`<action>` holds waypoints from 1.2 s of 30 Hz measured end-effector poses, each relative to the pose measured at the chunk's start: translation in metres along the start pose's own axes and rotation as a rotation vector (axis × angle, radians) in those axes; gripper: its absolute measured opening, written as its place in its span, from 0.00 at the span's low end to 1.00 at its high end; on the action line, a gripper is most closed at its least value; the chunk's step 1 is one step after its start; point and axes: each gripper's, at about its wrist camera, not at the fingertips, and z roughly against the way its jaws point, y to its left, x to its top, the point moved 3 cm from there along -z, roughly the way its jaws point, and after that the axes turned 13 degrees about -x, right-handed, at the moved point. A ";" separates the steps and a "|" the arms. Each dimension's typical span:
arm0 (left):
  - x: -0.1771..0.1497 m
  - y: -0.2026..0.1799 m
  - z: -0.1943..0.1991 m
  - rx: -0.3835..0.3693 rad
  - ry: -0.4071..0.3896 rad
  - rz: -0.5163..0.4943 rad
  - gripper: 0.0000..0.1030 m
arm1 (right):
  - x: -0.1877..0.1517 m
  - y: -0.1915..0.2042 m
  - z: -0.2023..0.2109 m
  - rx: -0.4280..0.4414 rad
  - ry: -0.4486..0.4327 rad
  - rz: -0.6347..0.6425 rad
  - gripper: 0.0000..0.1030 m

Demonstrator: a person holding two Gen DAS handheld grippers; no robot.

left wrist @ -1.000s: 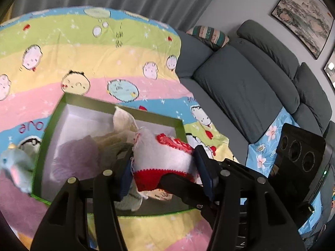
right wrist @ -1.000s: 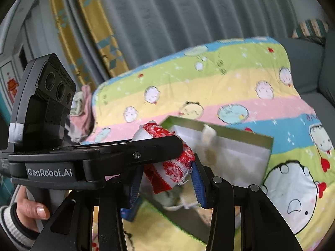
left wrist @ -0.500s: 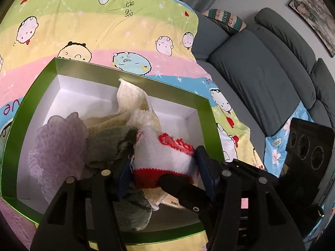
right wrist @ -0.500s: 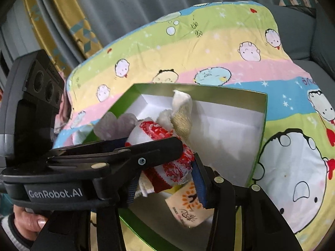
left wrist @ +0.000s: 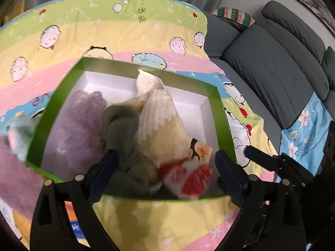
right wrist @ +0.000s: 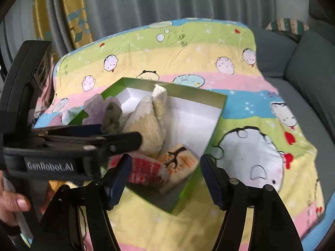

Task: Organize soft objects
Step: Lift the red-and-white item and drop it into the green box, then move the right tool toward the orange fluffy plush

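Support: surface draped in cartoon-print blanket (left wrist: 129,35), stripes green, yellow, pink, blue, round animal faces printed across. Blanket reaches grey sofa (left wrist: 272,67) at right edge. Directly on blanket: green box (left wrist: 223,113), white inside, lidless, soft items heaped within. Beside box, left: pale blue plush toy (left wrist: 14,129); purple fuzzy cloth (left wrist: 14,177) near it, toward lower left. Lower left corner: orange and blue item, blurred, unidentifiable
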 end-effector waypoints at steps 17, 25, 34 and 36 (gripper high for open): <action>-0.049 -0.022 0.087 0.131 -0.161 -0.112 0.99 | -0.040 0.019 0.080 0.029 -0.104 -0.013 0.80; -0.070 -0.018 0.104 0.166 -0.178 -0.133 0.99 | -0.051 0.031 0.091 0.080 -0.101 -0.006 0.81; -0.092 -0.002 0.115 0.175 -0.176 -0.107 0.99 | -0.060 0.042 0.085 0.096 -0.069 0.000 0.81; -0.095 0.000 0.118 0.165 -0.181 -0.095 0.99 | -0.061 0.046 0.083 0.100 -0.064 -0.002 0.81</action>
